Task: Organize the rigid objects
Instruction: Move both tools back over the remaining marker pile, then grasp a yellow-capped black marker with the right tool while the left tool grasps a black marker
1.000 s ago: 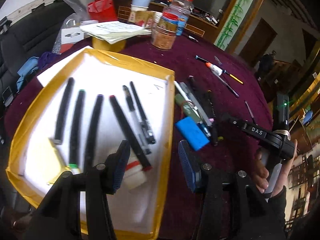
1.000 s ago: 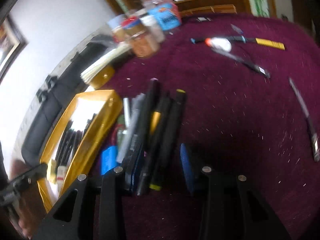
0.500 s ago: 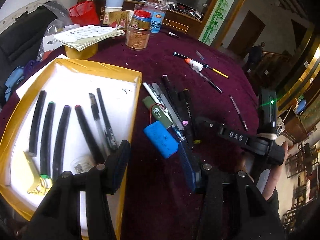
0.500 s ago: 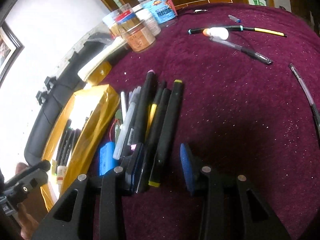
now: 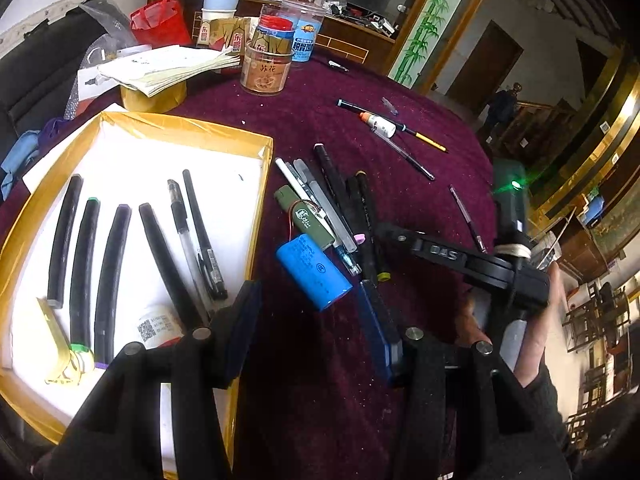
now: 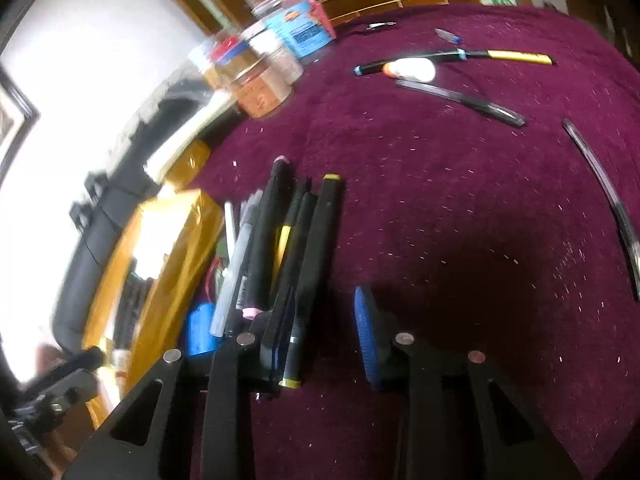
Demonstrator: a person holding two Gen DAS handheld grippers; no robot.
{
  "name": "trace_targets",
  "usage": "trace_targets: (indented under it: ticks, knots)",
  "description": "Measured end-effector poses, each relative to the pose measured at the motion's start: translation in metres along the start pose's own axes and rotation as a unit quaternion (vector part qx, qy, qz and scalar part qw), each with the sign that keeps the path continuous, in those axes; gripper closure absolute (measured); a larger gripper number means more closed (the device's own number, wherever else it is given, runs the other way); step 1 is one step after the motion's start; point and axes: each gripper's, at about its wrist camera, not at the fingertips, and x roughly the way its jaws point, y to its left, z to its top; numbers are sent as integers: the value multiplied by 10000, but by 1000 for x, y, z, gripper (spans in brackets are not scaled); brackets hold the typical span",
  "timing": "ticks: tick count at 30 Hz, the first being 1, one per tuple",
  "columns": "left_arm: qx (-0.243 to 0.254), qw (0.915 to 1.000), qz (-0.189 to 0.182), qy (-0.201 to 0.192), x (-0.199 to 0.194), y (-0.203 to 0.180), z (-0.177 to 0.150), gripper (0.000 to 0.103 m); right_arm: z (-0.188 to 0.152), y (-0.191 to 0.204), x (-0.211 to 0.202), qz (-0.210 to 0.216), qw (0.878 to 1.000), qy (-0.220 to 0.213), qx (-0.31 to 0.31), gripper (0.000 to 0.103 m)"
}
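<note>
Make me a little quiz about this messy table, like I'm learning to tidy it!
1. Pick one. The fat battery beside the box is: A red, B blue, C yellow.
2. True or false: the box is empty.
3. Count them: how many markers and pens lie in the box altogether?

Key: 1 B. 2 False. 3 Six: four markers and two pens.
</note>
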Motion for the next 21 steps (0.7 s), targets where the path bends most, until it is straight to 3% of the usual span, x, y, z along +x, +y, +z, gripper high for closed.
trace_targets:
  ticks: [2, 5, 10, 15, 19, 21]
  knots:
    - [14, 10000, -26, 23, 1, -1, -1, 55, 5, 7, 8, -52, 9997, 208, -151, 83]
    - [59, 10000, 6, 34, 2, -3, 1, 55, 11, 15, 16, -462, 9977, 342, -367, 91]
    - [83, 9999, 63, 133, 14, -10, 6, 55, 9, 17, 17, -546, 9969, 204, -526, 91]
    - [278, 9991, -91, 318, 30, -32, 18, 55, 7, -17, -4, -523, 9985, 132, 41, 92]
    - [343, 9951, -550, 740, 63, -59, 44, 55, 10, -39, -11, -368, 9980, 98, 498, 92]
    - [264, 9941, -482, 932, 83, -66, 59, 55, 12, -44, -13, -307, 9972, 63, 675, 92]
